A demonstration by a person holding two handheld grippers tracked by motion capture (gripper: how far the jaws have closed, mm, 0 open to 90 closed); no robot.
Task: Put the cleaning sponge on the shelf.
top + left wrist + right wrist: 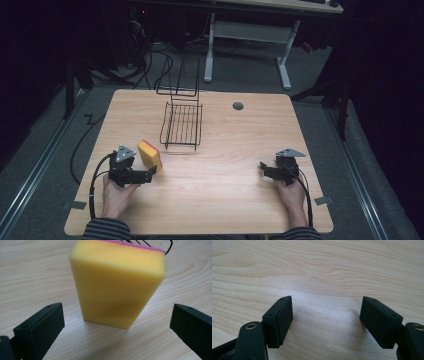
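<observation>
Yellow sponge (117,287) stands on end at the near left of the table (225,165), just past the left gripper (150,174) with its jaws spread wide, so looks like a reach-in step, next needing a squeeze.

Black grippers (150,173) (sleeves seemingly striped).

Light wooden table (220,200) with a round grommet hole (238,106) near its far edge, black wire rack (182,122) standing at centre back, white-legged desk (250,35) behind, dark cables (160,65) on grey floor.
</observation>
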